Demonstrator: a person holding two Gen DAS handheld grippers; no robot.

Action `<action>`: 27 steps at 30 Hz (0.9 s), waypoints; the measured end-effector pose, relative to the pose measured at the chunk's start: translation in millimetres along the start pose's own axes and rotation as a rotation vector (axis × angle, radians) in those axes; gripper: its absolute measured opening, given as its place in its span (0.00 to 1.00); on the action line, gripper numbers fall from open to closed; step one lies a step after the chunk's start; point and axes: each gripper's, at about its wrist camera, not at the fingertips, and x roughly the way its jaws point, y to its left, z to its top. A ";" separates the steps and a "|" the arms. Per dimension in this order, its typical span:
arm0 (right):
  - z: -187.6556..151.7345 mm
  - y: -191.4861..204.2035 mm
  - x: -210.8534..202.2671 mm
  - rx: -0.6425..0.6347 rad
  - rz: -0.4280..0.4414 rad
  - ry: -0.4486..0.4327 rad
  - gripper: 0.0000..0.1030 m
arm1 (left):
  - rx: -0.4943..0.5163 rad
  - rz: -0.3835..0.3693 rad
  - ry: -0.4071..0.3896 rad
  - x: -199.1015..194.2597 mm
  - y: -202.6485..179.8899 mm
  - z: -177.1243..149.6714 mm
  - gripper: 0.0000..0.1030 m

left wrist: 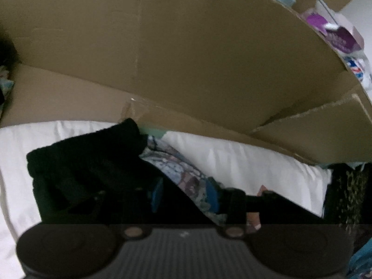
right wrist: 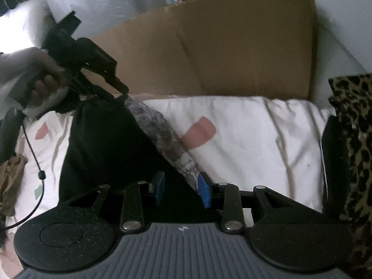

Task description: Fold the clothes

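Mid-fold on the bed: the black, soft cloth garment with a pale floral-printed lining [right wrist: 100, 139] lies across the white rumpled bedsheet [right wrist: 255, 127], in front of a flattened brown cardboard box [right wrist: 209, 46].

My right gripper [right wrist: 180, 189], blue pads part-way together, has the near dark edge of the garment between them; whether the pads truly press the cloth I cannot tell. My left gripper [right wrist: 121, 93], seen from the right wrist, has its tips down at the far top edge of the garment, where cloth looks bunched between them; from its own camera [left wrist: 186, 195] the pads sit half-closed over dark fabric.

I judge the garment light, limp and prone to sagging, not slippery or fragile. It is best taken at hems and corners, both ends lifted together so the fold lands flat. A leopard-print cloth [right wrist: 353, 139] lies at the right.
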 end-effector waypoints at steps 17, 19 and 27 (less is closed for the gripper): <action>0.0 -17.6 29.2 0.019 0.047 0.022 0.38 | -0.136 0.048 0.089 50.3 33.0 -13.3 0.42; 3.5 -20.0 34.9 0.003 0.055 0.030 0.37 | -0.148 0.046 0.089 50.2 33.6 -16.0 0.42; 1.1 -14.7 53.1 -0.083 0.096 0.078 0.38 | -0.176 0.060 0.069 50.1 35.4 -25.0 0.36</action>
